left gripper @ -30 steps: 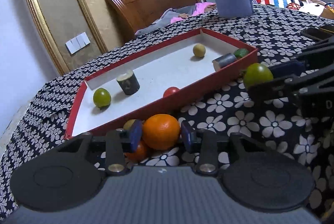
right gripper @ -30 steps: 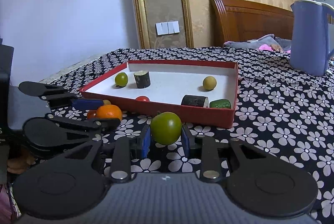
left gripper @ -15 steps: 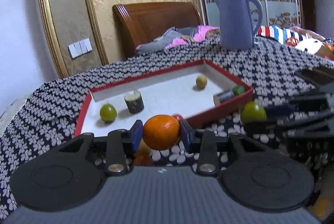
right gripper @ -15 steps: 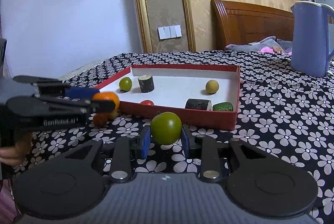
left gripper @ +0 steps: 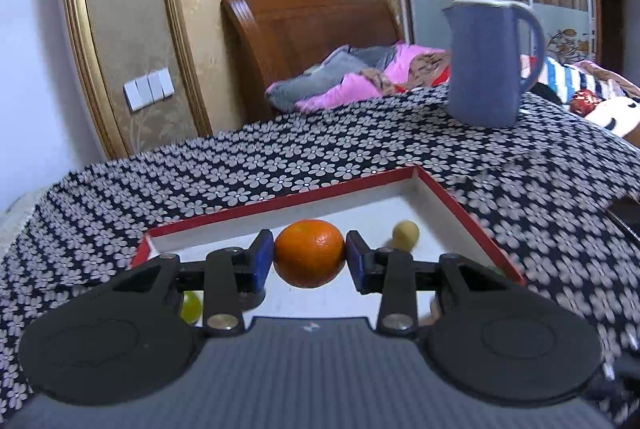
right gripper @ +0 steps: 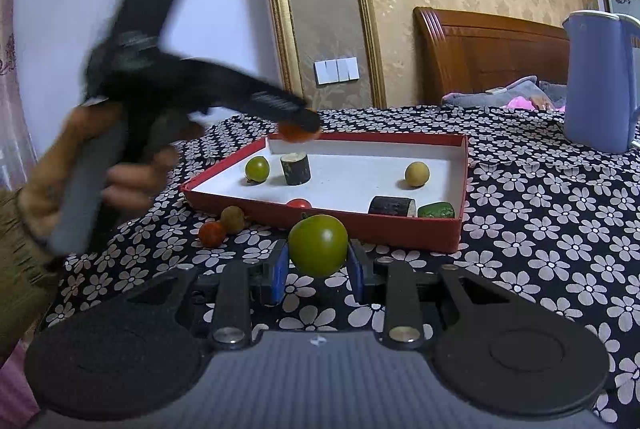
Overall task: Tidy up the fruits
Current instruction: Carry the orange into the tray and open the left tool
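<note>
Both fruits gripped; orange [left gripper: 309,253] now above tray [left gripper: 476,225].

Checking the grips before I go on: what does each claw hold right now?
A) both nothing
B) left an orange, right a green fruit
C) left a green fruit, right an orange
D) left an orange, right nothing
B: the left claw is clamped on the orange above the red tray, and the right claw grips the green fruit.
</note>
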Motion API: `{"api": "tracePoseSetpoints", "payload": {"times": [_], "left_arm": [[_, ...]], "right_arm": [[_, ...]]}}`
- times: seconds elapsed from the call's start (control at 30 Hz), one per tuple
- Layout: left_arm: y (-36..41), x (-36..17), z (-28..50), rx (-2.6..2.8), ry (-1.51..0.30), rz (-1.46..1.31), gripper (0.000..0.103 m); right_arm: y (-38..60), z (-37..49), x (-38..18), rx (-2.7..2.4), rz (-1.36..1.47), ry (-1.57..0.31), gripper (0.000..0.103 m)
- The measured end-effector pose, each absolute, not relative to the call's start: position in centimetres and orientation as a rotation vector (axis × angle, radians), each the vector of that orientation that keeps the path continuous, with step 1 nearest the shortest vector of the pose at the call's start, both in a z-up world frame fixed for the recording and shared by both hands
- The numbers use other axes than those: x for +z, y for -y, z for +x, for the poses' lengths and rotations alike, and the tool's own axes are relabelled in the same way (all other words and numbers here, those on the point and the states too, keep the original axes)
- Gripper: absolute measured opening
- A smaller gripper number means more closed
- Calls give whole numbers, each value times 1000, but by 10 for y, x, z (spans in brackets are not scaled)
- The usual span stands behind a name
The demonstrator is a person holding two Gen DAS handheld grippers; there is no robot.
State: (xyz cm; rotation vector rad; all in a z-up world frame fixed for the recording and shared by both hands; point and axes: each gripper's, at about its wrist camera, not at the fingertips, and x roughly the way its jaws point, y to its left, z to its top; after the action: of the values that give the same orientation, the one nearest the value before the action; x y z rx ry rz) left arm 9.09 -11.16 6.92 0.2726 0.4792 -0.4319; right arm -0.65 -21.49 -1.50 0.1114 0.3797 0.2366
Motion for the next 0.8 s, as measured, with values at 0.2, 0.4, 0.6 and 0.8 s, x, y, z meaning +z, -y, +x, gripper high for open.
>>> {"api": "tracePoseSetpoints", "payload": {"times": [0.2, 0.4, 0.6, 0.8], "left_arm": [[132, 55, 132, -402, -542, 248, 36], [142, 33, 152, -377, -588, 254, 38], [116, 53, 123, -307, -480, 239, 76], [55, 65, 65, -155, -341, 202, 100]], "right_arm": [[218, -9, -17, 237, 120, -384, 30], [219, -8, -19, 232, 126, -393, 30], [219, -7, -21, 216, 125, -396, 30], [216, -2, -19, 208, 119, -395, 30]]}}
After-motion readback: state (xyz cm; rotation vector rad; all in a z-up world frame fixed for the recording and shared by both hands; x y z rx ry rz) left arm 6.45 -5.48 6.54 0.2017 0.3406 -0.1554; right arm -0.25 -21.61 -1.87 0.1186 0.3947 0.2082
